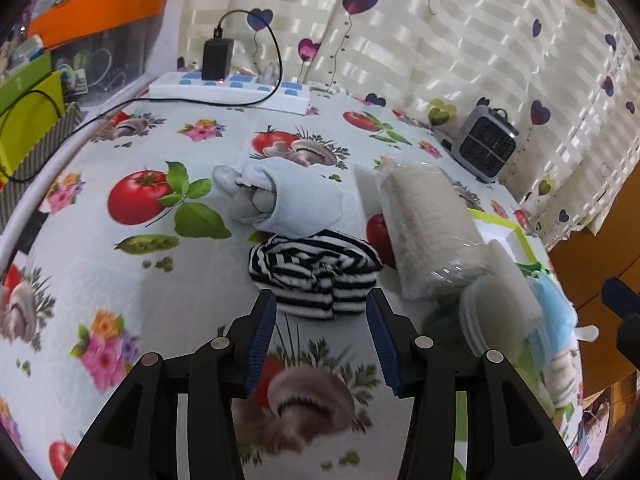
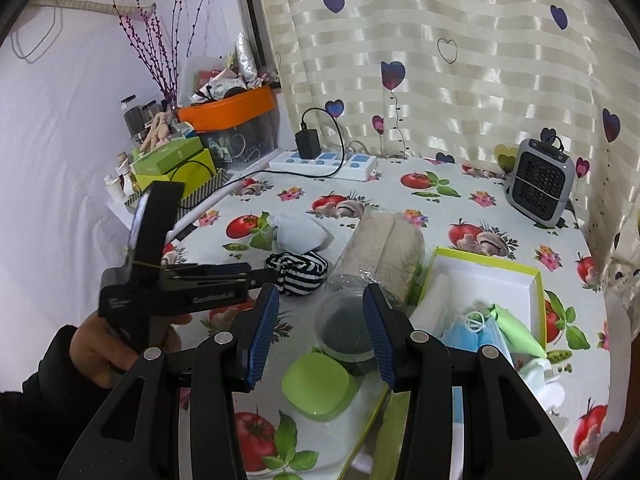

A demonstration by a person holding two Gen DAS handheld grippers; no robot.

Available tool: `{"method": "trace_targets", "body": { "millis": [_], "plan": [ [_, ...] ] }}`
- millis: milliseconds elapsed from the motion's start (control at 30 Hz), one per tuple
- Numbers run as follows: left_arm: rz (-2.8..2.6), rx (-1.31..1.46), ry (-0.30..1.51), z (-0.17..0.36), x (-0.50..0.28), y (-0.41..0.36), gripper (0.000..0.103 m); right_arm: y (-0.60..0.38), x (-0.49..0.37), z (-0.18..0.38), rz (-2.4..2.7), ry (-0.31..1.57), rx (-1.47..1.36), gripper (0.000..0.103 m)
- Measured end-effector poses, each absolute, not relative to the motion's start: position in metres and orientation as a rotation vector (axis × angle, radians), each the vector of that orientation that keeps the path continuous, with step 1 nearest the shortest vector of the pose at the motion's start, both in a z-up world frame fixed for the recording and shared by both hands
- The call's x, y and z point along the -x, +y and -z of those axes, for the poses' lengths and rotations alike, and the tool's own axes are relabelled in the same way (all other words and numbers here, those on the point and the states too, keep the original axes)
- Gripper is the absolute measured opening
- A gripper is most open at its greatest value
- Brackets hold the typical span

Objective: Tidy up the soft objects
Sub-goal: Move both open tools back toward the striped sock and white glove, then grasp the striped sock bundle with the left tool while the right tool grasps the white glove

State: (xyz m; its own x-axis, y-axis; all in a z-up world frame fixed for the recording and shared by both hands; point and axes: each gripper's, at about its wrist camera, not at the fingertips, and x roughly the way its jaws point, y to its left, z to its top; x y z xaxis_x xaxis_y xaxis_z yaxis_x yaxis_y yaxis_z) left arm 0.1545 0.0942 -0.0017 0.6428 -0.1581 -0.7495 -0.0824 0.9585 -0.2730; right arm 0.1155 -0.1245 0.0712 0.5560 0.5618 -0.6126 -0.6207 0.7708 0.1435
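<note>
On the printed tablecloth (image 1: 120,280), the striped sock roll (image 1: 316,274) lies just ahead of the left gripper (image 1: 322,312), jaws wide, nothing held. Right gripper (image 2: 322,312) likewise spread, empty.

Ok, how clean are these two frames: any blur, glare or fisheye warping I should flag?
Left wrist view: heavy fisheye bowing at the edges, motion smear on the tablecloth print near the left hand-held gripper, striped roll fairly sharp. Right wrist view: same bowing, sheen on the curtain, glare on the wrapped towel, lower edge soft.
</note>
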Motion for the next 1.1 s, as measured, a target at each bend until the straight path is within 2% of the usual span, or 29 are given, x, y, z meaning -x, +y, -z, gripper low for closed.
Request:
{"method": "trace_targets", "body": {
  "millis": [400, 467, 533, 600, 900, 1100],
  "plan": [
    [0.02, 0.237, 0.945, 0.033, -0.199, 0.086, 0.047, -0.103, -0.142, -0.064, -0.717, 0.718, 0.137, 0.045],
    [0.014, 0.212, 0.941, 0.034, -0.2, 0.084, 0.036, -0.1, -0.144, -0.065, -0.72, 0.716, 0.147, 0.045],
    [0.002, 0.201, 0.937, 0.034, -0.2, 0.084, 0.015, -0.097, -0.148, -0.068, -0.725, 0.71, 0.152, 0.045],
    [-0.002, 0.208, 0.935, 0.034, -0.2, 0.087, 0.01, -0.095, -0.15, -0.07, -0.725, 0.708, 0.159, 0.045],
    [0.042, 0.331, 0.889, 0.029, -0.162, 0.117, 0.009, -0.083, -0.175, -0.076, -0.742, 0.712, 0.193, 0.045],
    [0.025, 0.36, 0.86, 0.026, -0.131, 0.132, 0.009, -0.046, -0.205, -0.065, -0.807, 0.792, 0.298, 0.045]
  ]
}}
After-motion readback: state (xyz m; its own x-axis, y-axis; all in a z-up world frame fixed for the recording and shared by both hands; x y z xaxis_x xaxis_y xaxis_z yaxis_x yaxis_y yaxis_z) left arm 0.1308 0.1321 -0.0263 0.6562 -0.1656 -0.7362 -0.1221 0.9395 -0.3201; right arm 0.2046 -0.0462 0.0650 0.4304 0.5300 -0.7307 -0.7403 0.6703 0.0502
